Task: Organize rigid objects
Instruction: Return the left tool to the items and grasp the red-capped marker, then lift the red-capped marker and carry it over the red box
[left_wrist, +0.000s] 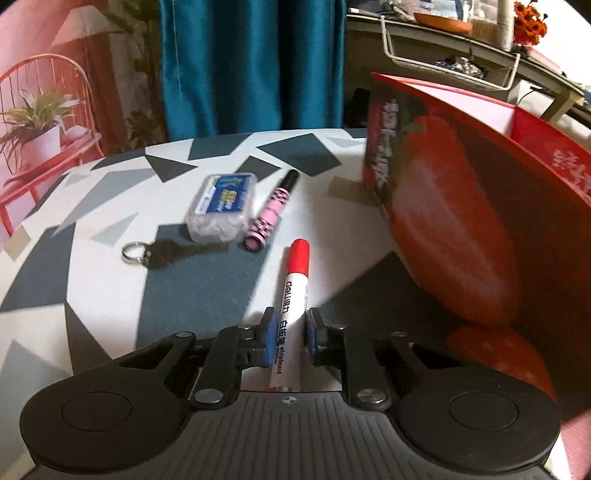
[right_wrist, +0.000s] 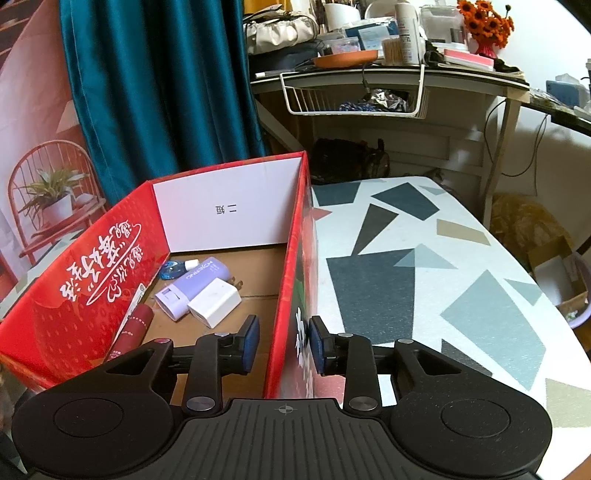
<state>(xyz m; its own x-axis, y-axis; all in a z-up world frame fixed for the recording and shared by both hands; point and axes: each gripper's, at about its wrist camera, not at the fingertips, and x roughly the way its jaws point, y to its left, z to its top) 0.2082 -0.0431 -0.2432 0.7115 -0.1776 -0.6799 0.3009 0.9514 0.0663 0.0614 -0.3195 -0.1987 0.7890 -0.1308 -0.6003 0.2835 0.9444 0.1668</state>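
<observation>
Whiteboard marker (left_wrist: 293, 317), red-capped, sits clamped between the left gripper (left_wrist: 288, 338) pads, cap forward, beside the red box (left_wrist: 461, 221); a pink pen (left_wrist: 271, 212), tissue pack (left_wrist: 223, 205) and key (left_wrist: 162, 253) lie on the table (left_wrist: 92, 258).

Right wrist view: the right gripper (right_wrist: 284, 341) has its jaws apart, straddling the box's right wall (right_wrist: 291, 258); 1 white charger (right_wrist: 214, 301) lies inside.

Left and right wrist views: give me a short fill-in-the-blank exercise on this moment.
1. The whiteboard marker between the left gripper pads has a ____ cap.
2. The right gripper straddles one wall of the red ____.
3. The key lies on the table beside the clear ____.

Answers: red; box; case
</observation>
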